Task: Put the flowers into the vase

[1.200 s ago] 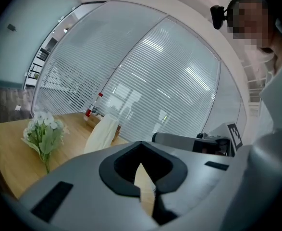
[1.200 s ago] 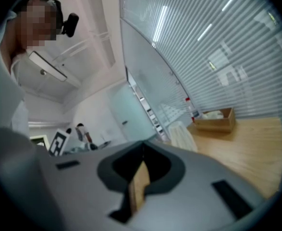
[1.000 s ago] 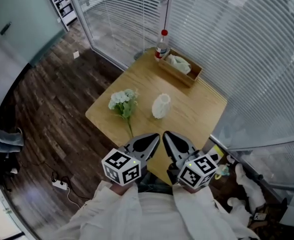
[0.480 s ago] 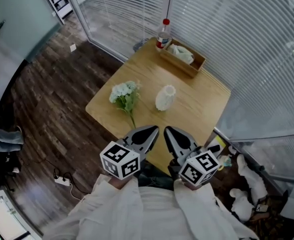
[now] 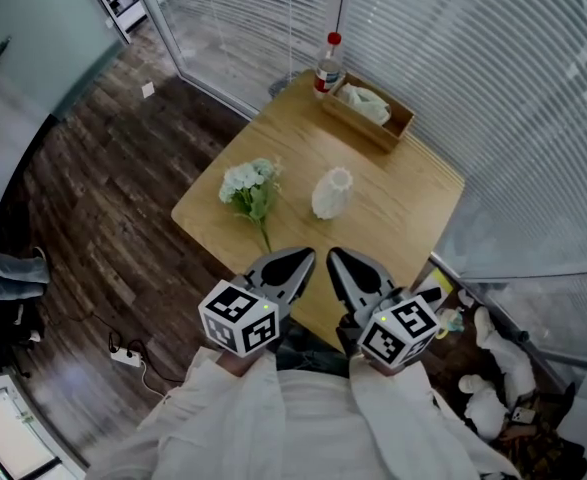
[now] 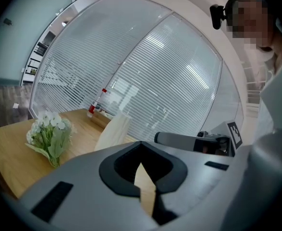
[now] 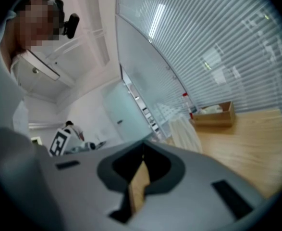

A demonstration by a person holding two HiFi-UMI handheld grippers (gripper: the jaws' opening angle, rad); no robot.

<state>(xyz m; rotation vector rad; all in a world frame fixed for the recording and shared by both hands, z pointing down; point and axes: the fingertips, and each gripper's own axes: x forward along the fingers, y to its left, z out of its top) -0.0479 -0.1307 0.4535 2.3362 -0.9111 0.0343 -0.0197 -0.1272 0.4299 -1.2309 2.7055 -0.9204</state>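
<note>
While flowers (image 5: 250, 188) lie near vase (image 5: 332, 192), both untouched

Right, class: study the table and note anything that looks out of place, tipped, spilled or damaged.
Only the flowers: they lie flat on the table, apart from the white vase, which holds none. Nothing looks spilled or broken.

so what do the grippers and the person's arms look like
The left gripper and right gripper match. Both are grey, wedge-shaped shells that taper to a point, with a black teardrop-shaped recess on top. Each carries a white cube printed with black square markers. The person wears long white sleeves.
</note>
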